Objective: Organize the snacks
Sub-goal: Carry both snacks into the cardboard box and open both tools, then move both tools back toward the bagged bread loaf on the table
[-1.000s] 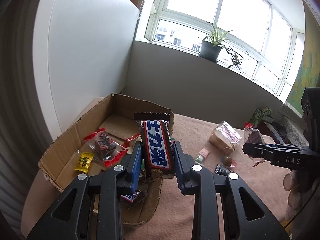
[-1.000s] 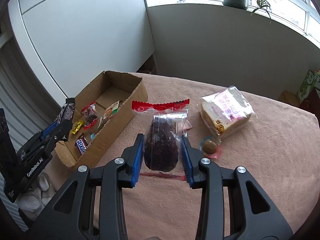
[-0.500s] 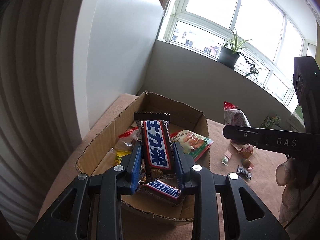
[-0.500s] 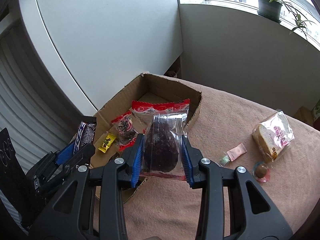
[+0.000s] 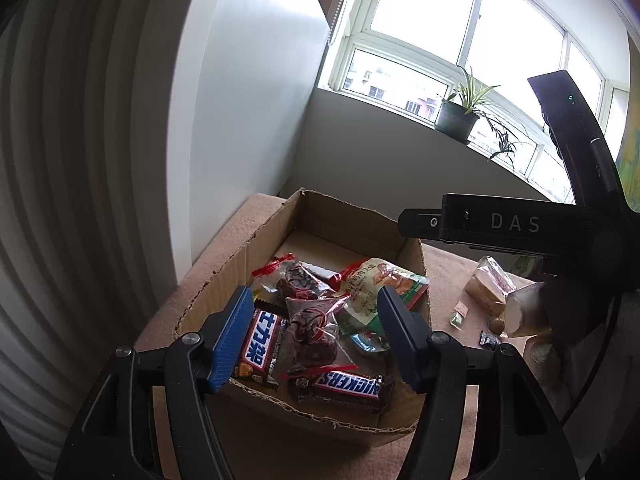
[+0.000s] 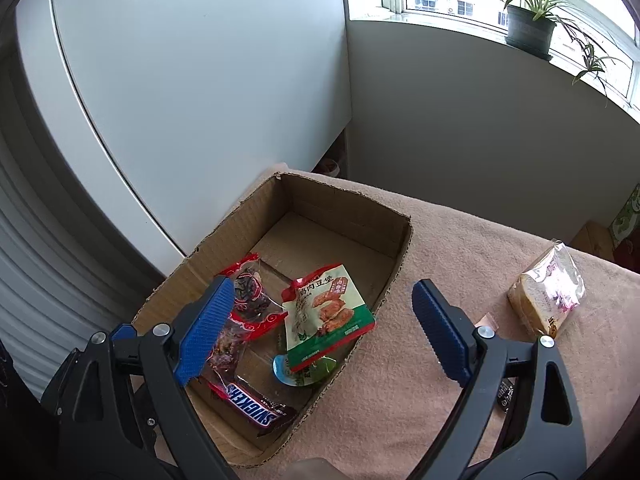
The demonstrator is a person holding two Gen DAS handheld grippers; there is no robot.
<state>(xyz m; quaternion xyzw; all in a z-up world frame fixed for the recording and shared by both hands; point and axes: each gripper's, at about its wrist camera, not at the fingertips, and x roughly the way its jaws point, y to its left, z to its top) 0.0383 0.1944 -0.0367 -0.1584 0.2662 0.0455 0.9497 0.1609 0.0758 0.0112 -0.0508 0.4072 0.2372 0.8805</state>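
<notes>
An open cardboard box (image 5: 224, 280) (image 6: 344, 200) stands on the tan-covered table. It holds a Snickers bar with Chinese print (image 5: 260, 344), another Snickers bar (image 5: 344, 388) (image 6: 252, 404), clear red-edged packs of dark fruit (image 5: 312, 332) (image 6: 244, 300) and a green-and-white pouch (image 5: 380, 284) (image 6: 328, 312). My left gripper (image 5: 316, 344) is open and empty above the box's near end. My right gripper (image 6: 320, 332) is open and empty over the box's right wall.
On the table right of the box lie a wrapped bread slice (image 6: 548, 296) (image 5: 488, 288), a small pink candy (image 6: 488, 320), a small green candy (image 5: 456, 316) and a dark small wrapper (image 5: 490, 340). A white wall panel and a windowsill with a potted plant (image 6: 528, 28) stand behind.
Both grippers opened. The Chinese-print Snickers bar and the dark fruit pack dropped from the jaws into the box. The right gripper moved left over the box.
</notes>
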